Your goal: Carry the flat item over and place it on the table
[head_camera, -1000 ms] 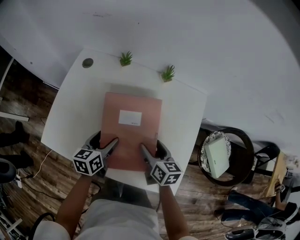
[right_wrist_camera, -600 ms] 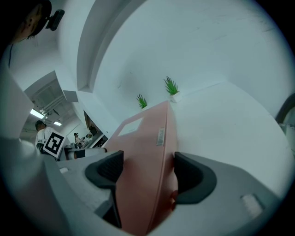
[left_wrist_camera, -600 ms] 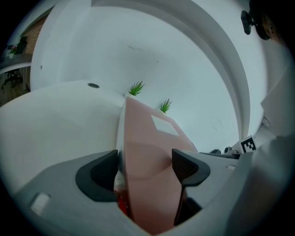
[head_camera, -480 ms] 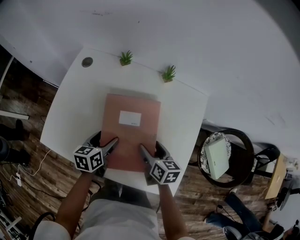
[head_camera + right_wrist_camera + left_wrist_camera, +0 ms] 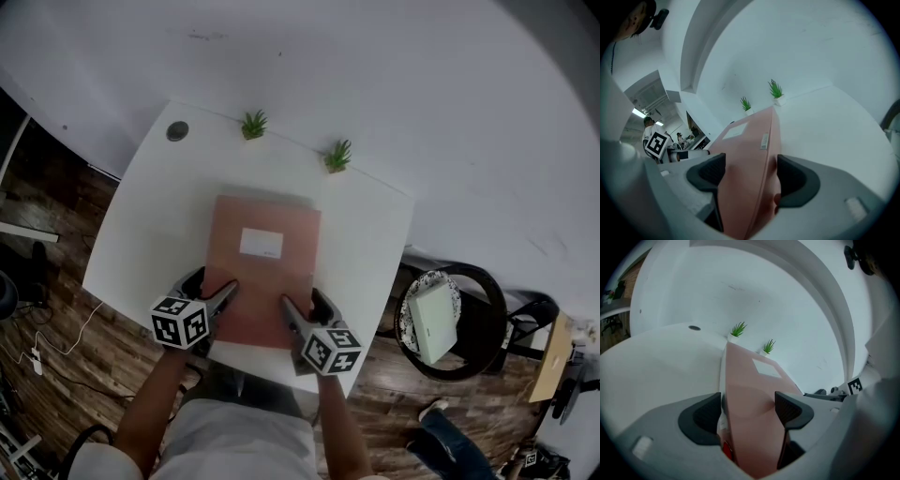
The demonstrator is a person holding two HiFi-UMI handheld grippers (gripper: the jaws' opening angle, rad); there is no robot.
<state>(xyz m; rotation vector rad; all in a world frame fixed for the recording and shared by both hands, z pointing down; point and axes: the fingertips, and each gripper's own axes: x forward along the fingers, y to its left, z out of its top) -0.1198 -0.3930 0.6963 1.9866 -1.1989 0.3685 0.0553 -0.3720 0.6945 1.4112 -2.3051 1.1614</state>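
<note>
A flat pink folder (image 5: 263,277) with a white label (image 5: 261,243) lies level over the middle of the white table (image 5: 150,211). A thin shadow shows beyond its far edge. My left gripper (image 5: 225,292) is shut on the folder's near left corner, and my right gripper (image 5: 291,306) is shut on the near right corner. In the left gripper view the folder (image 5: 750,394) fills the gap between the dark pads (image 5: 707,416) of the left gripper (image 5: 747,411). In the right gripper view the folder (image 5: 747,154) sits likewise in the right gripper (image 5: 750,180).
Two small green plants (image 5: 253,123) (image 5: 338,155) stand along the table's far edge, against the white wall. A dark round disc (image 5: 177,130) lies at the far left corner. A black chair (image 5: 478,323) holding a white box (image 5: 435,314) stands right of the table, on wooden floor.
The shadow beyond the folder's far edge has shrunk, so the folder has sunk closer to the table. Both grippers hold the same corners. A person's legs at lower right have moved off.
</note>
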